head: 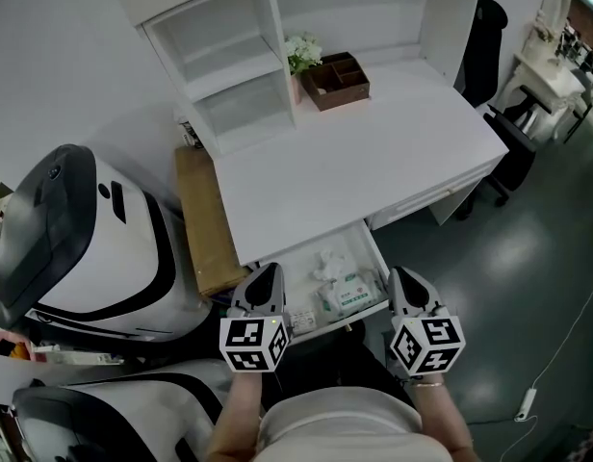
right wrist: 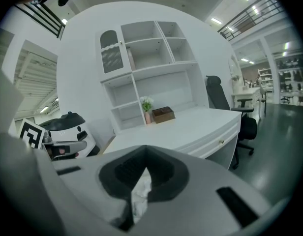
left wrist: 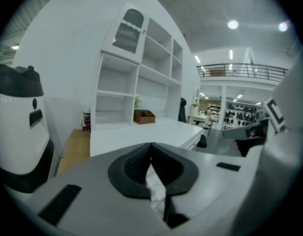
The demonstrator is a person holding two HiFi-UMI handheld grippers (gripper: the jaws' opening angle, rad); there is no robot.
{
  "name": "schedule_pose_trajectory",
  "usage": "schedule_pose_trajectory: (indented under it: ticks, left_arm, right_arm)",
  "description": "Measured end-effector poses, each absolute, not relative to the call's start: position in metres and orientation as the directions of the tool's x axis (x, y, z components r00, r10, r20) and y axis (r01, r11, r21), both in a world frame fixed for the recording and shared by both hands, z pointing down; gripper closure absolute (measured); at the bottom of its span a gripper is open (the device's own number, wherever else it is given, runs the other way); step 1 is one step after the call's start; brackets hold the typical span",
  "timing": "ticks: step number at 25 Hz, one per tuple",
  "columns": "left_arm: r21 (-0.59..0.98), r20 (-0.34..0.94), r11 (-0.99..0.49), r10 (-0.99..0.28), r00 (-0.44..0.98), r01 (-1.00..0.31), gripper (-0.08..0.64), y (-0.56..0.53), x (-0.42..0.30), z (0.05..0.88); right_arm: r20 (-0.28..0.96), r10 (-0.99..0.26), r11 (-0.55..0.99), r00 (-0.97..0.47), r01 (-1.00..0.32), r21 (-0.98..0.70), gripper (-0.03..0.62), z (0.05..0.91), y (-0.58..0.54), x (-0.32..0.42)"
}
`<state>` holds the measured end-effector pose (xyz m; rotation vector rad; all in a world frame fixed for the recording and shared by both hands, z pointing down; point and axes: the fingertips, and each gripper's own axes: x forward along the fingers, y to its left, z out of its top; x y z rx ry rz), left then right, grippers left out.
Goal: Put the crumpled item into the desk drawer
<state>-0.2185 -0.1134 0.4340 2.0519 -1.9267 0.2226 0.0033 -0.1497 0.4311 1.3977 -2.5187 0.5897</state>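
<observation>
While I hold both grippers at the front edge of the desk [head: 373,152], the crumpled item [head: 327,262] lies inside the open drawer [head: 295,269], a white wad towards the back of it. Just in front of it, nearer the drawer's front wall, lies a pack of tissues [head: 349,295].

The left gripper [head: 269,271] hovers over the drawer's front left corner, and the right gripper [head: 401,275] sits just outside the front right corner. In the left gripper view, the left gripper [left wrist: 151,146] has its jaws together, tips meeting. In the right gripper view, the right gripper [right wrist: 144,149] is the same, with the tips touching. In each view a scrap of crumpled white shows through the slit behind the tips. I cannot tell whether it is pinched or only seen through the gap.

At the back of the desk, against the white hutch, a brown wooden organiser [head: 337,80] stands beside a small pot of white flowers [head: 302,51]. A black office chair [head: 481,51] stands off the desk's far right corner.
</observation>
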Motion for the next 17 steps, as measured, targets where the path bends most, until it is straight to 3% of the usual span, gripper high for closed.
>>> schedule_pose_trajectory:
  ticks: [17]
  left_arm:
    - [0.123, 0.335, -0.038, -0.939, 0.078, -0.992, 0.566, -0.105, -0.2236, 0.4372]
  right_arm:
    - [0.358, -0.762, 0.484, -0.54, -0.842, -0.239, 0.591, 0.4287, -0.1446, -0.0038]
